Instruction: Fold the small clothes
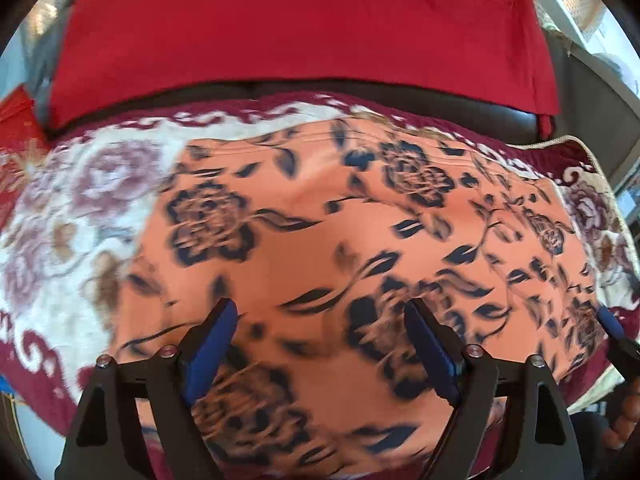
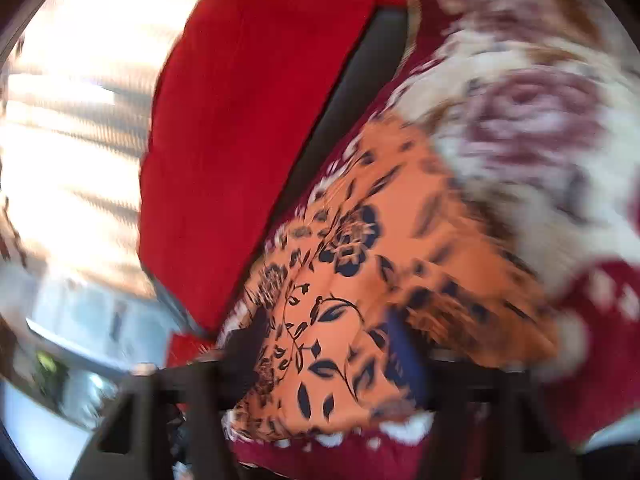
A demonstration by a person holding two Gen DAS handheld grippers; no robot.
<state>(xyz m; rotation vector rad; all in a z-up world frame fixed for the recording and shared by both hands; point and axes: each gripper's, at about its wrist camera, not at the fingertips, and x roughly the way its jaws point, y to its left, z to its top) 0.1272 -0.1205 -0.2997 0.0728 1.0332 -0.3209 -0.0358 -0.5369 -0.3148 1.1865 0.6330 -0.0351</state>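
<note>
An orange cloth with dark blue flowers lies spread flat on a flowered blanket. My left gripper hovers over the cloth's near half, open, its blue pads wide apart and gripping nothing. At the cloth's right corner a blue tip of my right gripper shows. The right wrist view is blurred. There the orange cloth runs between the spread fingers of my right gripper. Its pads stand apart from the fabric, so it is open.
The cream and maroon flowered blanket covers a seat. Behind it a red cover drapes over a dark backrest. A bright window lies beyond in the right wrist view.
</note>
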